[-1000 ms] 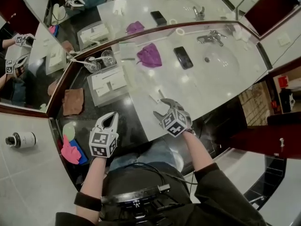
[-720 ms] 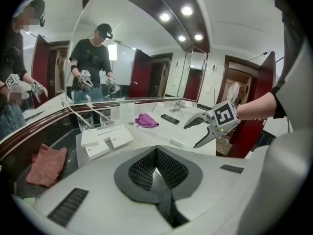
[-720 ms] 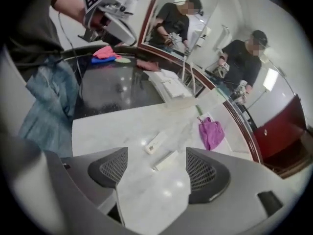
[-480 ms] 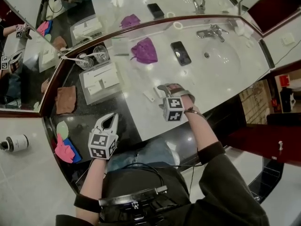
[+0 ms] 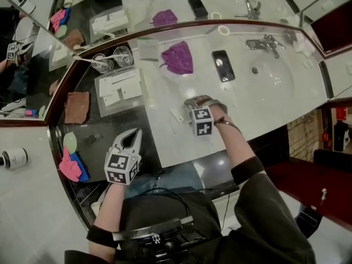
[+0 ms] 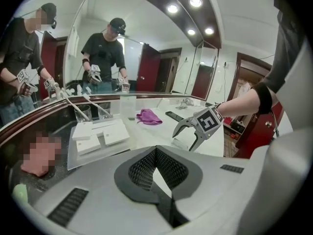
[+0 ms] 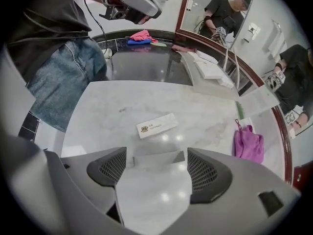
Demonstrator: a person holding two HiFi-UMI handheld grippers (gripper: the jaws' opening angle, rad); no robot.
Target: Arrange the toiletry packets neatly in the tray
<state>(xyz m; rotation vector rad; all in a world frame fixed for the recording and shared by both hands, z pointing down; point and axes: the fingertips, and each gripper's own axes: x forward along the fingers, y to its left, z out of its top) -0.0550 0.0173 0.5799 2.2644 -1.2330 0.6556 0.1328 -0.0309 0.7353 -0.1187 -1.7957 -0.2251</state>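
A loose packet (image 7: 156,125) lies on the counter (image 7: 210,119) just ahead of the right gripper (image 7: 157,168). The tray (image 5: 125,104), bearing seemingly three packets (image 5: 132,88), sits beyond the left gripper (image 5: 133,133).

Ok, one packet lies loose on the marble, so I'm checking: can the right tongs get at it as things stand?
Probably yes. The right tongs have just been opening and stand wide over the counter; the white packet lies flat just beyond their tips, with bare marble around it.
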